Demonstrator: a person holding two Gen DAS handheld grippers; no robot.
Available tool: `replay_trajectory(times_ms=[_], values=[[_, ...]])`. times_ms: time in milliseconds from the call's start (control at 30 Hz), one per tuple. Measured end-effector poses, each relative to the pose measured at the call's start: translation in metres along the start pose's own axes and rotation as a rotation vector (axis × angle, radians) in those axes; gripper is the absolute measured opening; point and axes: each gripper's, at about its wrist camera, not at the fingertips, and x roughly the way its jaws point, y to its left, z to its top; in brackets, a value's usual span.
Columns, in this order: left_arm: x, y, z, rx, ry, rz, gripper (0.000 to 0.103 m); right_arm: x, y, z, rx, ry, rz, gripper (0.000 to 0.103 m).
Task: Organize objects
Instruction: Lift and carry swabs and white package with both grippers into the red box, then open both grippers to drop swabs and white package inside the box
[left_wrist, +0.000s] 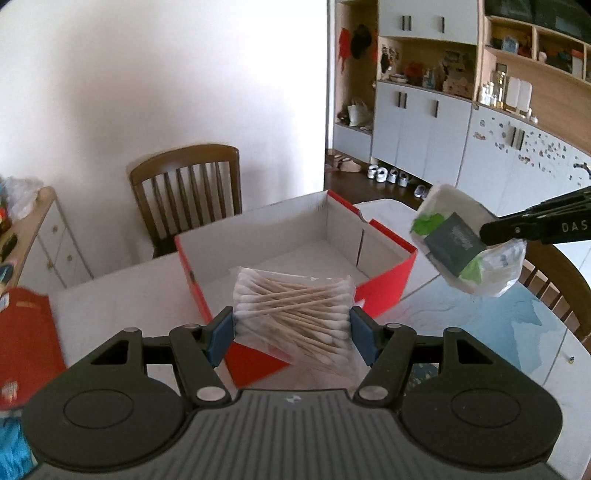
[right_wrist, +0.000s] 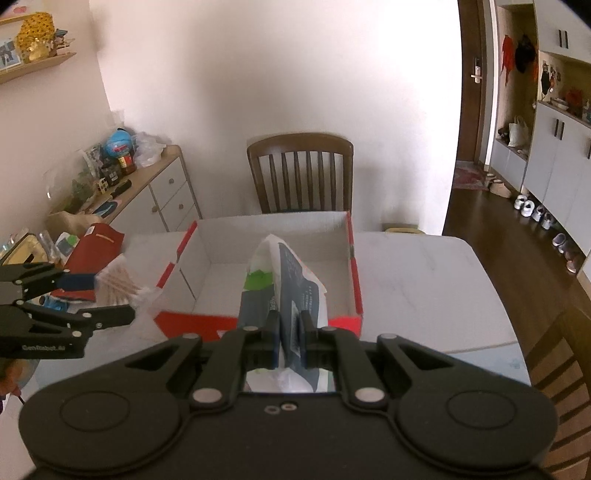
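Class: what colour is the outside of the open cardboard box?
Red outside, white inside; clearest in the left wrist view.

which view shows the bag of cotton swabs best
The left wrist view. There the bag of cotton swabs sits front and centre, sharp, clamped in the left gripper above the red box. In the right wrist view it is only a small blurred bundle at the left edge, partly hidden by the gripper's fingers.

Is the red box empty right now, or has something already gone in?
Empty. The red box shows bare white floor in both views; the swabs and the packet are each clamped in a gripper, in front of it.
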Motion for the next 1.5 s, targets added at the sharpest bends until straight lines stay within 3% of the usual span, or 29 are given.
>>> replay_trajectory(times_ms=[567, 1033, 1267, 1500], values=[[0.104, 0.021, 0.055, 0.121, 0.084, 0.002, 0.066, 0.093, 0.017, 0.051, -0.033, 0.024, -0.077, 0.009], [0.188, 0.024, 0.049, 0.156, 0.226, -0.05, 0.066, 0.161, 0.015, 0.031, -0.008, 0.142, -0.123, 0.009], [0.226, 0.025, 0.042, 0.14, 0.356, -0.075, 0.066, 0.182, 0.012, 0.017, 0.001, 0.203, -0.126, 0.009], [0.249, 0.023, 0.038, 0.15, 0.438, -0.082, 0.066, 0.193, 0.008, 0.013, 0.02, 0.24, -0.141, 0.009]])
